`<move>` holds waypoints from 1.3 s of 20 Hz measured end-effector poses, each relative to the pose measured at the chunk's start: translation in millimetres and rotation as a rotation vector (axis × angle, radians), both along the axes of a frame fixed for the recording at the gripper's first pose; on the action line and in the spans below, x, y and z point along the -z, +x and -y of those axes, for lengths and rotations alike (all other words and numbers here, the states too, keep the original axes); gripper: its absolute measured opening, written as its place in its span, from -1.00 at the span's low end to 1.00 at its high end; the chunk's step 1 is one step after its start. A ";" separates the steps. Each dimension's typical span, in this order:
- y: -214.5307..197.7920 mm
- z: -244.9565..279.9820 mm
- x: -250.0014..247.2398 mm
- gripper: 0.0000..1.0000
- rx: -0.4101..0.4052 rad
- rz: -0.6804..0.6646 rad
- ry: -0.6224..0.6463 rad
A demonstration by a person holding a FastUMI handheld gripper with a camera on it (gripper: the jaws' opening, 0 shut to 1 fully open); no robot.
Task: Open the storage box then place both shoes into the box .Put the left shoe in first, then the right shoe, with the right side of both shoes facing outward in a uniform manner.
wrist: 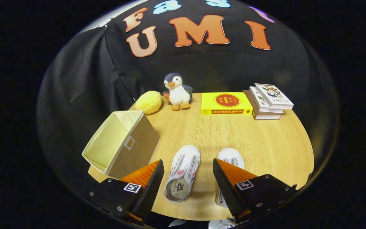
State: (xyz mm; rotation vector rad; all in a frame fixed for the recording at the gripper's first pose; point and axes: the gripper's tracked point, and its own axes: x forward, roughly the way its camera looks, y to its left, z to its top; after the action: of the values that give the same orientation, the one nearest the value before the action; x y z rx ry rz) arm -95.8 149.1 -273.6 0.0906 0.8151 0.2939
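Tongs (188, 170) wide, holding nothing — left shoe (183, 178) lies on bench (265, 143) between the fingers, long axis running away from them, heel nearest. Right shoe (231, 157) partly behind right finger; storage box (122, 144) open, ahead-left.

No legible text on anything here.

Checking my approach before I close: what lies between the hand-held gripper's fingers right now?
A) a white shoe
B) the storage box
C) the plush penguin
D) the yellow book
A: a white shoe lies on the table between the open fingers of the hand-held gripper, neither finger touching it; the storage box sits beside the left finger.
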 end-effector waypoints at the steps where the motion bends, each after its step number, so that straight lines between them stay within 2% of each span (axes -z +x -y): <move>1: -4.0 -2.8 12.1 0.83 -0.031 -0.022 0.001; 6: -16.7 -1.7 64.1 0.66 -0.123 -0.101 -0.059; 11: -21.1 1.9 106.2 0.44 -0.154 -0.186 -0.106; 19: -7.1 -8.4 137.5 0.09 -0.058 -0.218 -0.155; 25: 1.7 -14.6 148.1 -0.30 0.068 -0.178 -0.136; 26: 6.6 -15.7 147.5 -0.44 0.080 -0.149 -0.130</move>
State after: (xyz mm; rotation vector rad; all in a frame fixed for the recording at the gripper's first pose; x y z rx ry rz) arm -89.2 164.7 -421.1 0.0237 0.9736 0.1592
